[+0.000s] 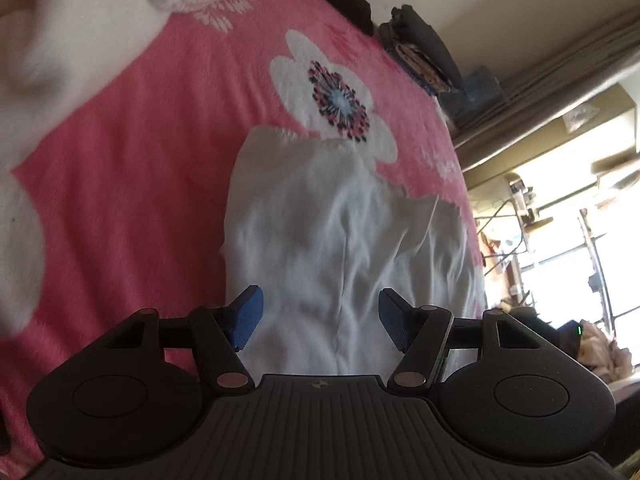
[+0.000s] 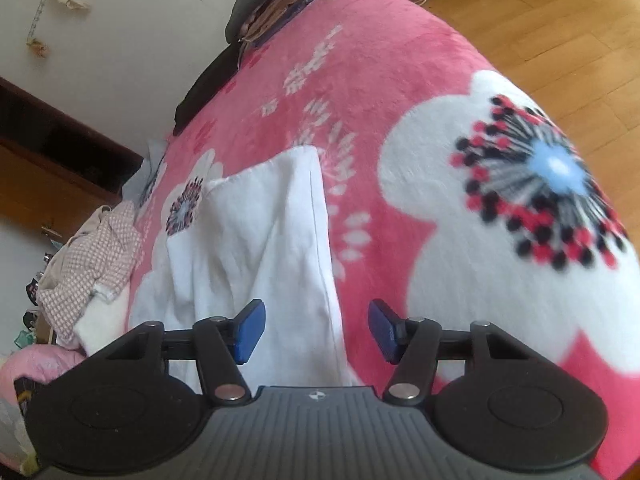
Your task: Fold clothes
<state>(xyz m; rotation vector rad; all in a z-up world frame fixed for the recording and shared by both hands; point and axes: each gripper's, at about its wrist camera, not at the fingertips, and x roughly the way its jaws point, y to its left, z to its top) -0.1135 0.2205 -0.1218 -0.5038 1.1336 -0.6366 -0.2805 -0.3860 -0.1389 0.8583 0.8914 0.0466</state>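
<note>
White garment (image 1: 344, 236) lies on pink blanket (image 1: 140, 168) — apparently folded.

The blanket (image 2: 384, 80) on the bed is showing bright pink, printed with big white flowers whose centres are carrying a pale blue spot ringed by black and red dots. The garment (image 1: 320, 232) lying on it is showing plain white. A checked pink-and-white cloth (image 2: 96, 256) is sitting at the bed's edge. The fingers (image 1: 248, 316) are wearing blue pads on black arms. The floor (image 2: 560, 32) is glowing honey-brown wood.
</note>
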